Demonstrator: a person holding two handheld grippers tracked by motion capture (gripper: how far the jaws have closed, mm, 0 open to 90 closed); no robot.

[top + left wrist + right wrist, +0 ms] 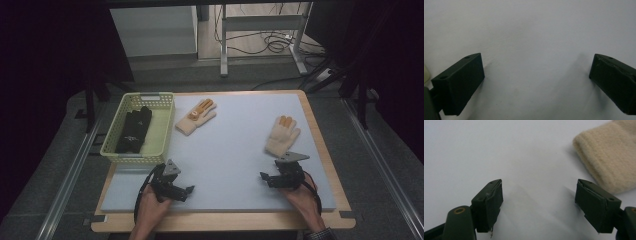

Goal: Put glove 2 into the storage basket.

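Claws point(263, 176) (both open) near cream glove point(282, 135).

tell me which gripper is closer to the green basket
Left. The left gripper sits just below the green basket's near rim, while the right gripper is far across the mat, beside a cream glove.

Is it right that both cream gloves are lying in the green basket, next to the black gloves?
No. The black gloves do lie in the green basket, but both cream gloves lie outside it on the grey mat, as the high view shows.
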